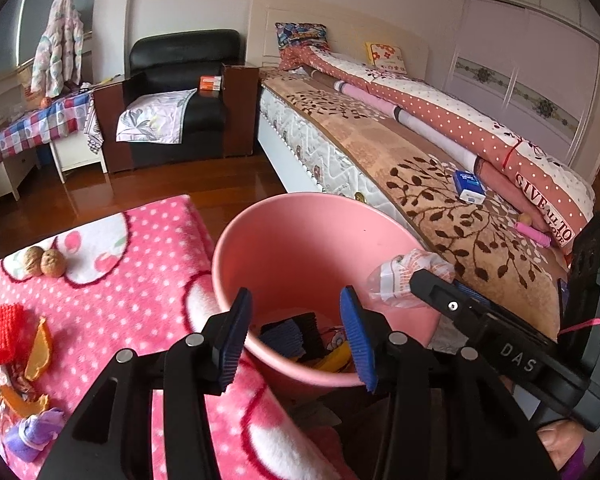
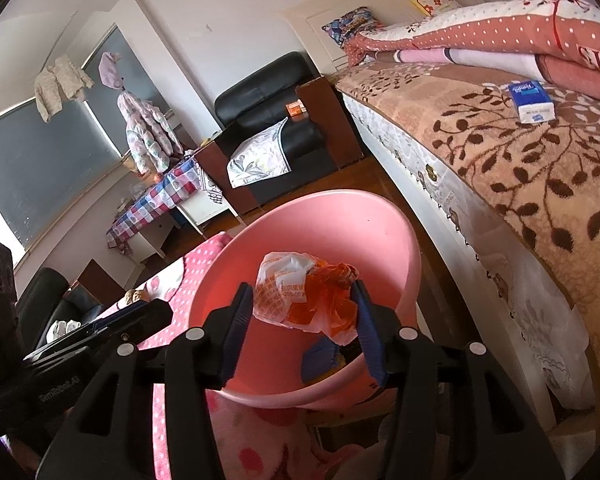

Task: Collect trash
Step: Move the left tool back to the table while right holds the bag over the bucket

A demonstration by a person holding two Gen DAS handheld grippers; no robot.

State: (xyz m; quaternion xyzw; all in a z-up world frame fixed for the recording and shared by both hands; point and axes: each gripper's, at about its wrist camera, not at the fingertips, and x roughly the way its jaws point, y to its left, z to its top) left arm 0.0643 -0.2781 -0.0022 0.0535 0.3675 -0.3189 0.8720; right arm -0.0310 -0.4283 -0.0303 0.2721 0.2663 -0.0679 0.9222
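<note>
Over pink bin [image 2: 380, 224]: right gripper [image 2: 300, 320] fingers pinch crumpled orange-white plastic bag [image 2: 300, 296]. Left gripper [image 1: 296, 328] fingers part open, empty, above bin mouth. Step: dropping trash. Next: release bag, then fetch orange peel [image 1: 40, 344] on pink surface [image 1: 132, 280].

Smooth matt plastic bin [image 1: 300, 240], fluffy fleece blanket [image 1: 140, 280], crinkled glossy plastic wrapper [image 2: 304, 292], glossy wood floor [image 1: 160, 188].
</note>
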